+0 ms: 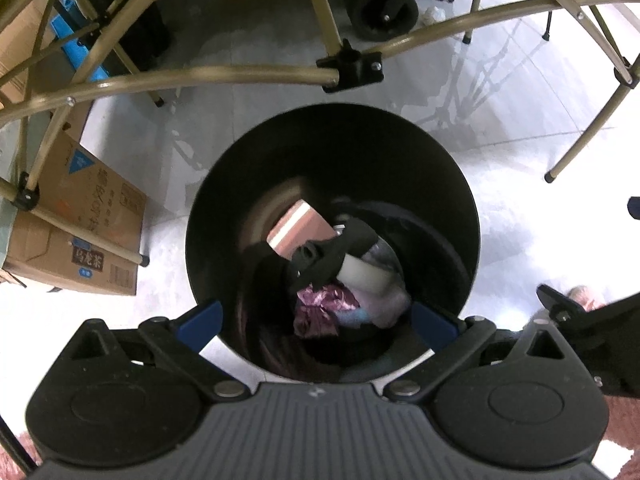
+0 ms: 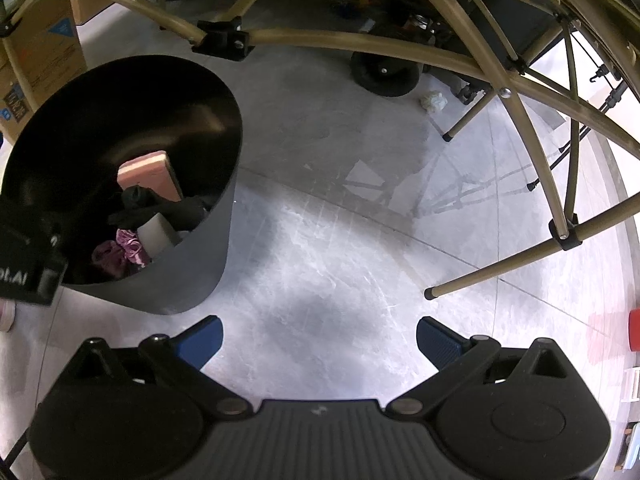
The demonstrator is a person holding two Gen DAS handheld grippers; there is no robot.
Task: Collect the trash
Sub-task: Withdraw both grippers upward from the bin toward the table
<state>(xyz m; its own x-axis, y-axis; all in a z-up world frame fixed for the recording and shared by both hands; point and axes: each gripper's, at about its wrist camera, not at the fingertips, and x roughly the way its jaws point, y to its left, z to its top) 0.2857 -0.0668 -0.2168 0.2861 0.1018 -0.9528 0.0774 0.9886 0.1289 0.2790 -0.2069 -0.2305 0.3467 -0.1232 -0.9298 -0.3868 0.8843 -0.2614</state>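
A black round bin (image 1: 460, 216) stands on the floor; it also shows in the right wrist view (image 2: 200, 264) at the left. Inside lie a pink box (image 1: 304, 228), a black plastic part (image 1: 332, 252), a white block (image 1: 366, 276) and a crumpled purple wrapper (image 1: 320, 308). My left gripper (image 1: 316, 324) is open and empty right above the bin's near rim. My right gripper (image 2: 320, 340) is open and empty over bare floor to the right of the bin. A crumpled white paper (image 2: 434, 100) lies on the floor far back.
Tan folding table legs (image 1: 200, 80) arch over the bin and cross the right wrist view (image 2: 500, 276). Cardboard boxes (image 1: 92, 240) stand to the left. A black cart wheel (image 2: 384, 72) sits at the back. A red object (image 2: 634, 328) is at the right edge.
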